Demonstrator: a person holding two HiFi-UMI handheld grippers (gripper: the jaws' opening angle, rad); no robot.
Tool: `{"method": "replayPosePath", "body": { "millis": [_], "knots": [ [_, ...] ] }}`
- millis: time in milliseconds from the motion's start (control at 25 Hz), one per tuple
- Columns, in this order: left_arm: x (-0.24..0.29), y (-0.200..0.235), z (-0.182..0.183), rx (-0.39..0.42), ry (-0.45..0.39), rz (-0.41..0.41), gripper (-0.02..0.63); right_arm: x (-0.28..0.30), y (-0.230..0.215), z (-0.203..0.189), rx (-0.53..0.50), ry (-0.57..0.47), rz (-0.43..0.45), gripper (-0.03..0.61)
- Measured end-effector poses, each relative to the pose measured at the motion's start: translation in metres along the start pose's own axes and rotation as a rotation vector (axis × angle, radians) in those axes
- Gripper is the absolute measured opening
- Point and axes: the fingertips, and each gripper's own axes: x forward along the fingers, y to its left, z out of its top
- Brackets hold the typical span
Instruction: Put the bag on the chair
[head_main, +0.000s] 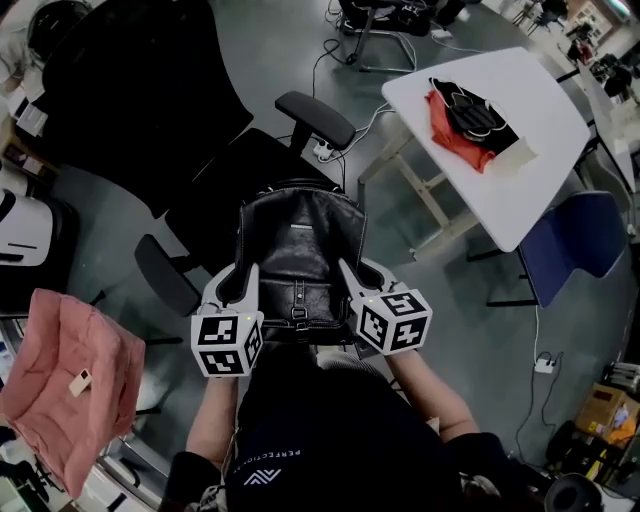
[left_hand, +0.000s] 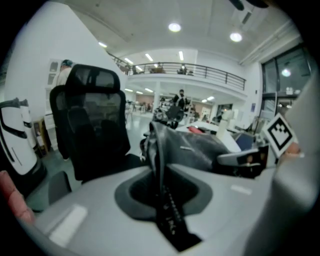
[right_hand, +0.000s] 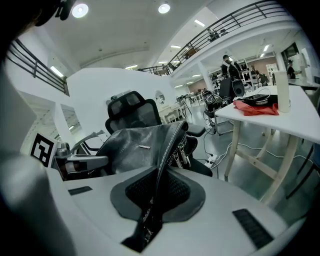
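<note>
A black leather bag (head_main: 298, 252) hangs in the air between my two grippers, just in front of a black office chair (head_main: 225, 170). My left gripper (head_main: 243, 272) is shut on the bag's left edge; the left gripper view shows that edge (left_hand: 161, 165) pinched between the jaws. My right gripper (head_main: 349, 270) is shut on the bag's right edge (right_hand: 167, 155), which runs down into its jaws. The chair's seat lies under and beyond the bag, its tall mesh backrest (left_hand: 90, 130) standing further off.
A white table (head_main: 500, 130) stands to the right with a red cloth and black items on it. A blue chair (head_main: 575, 245) sits beside it. A pink cloth (head_main: 65, 385) lies at lower left. Cables and a power strip (head_main: 322, 150) lie on the floor behind the chair.
</note>
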Motion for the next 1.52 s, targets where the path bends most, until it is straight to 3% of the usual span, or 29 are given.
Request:
{"method": "replayPosePath", "body": {
  "millis": [720,1520],
  "knots": [
    [0.121,0.078,0.028,-0.01,0.087,-0.044,0.066,0.122,-0.037,0.037,0.068,0.053,-0.074,0.023],
    [0.218,0.135,0.017,0.0,0.163,-0.035,0.071,0.224,-0.075,0.032,0.127,0.103,-0.131,0.025]
  ]
}}
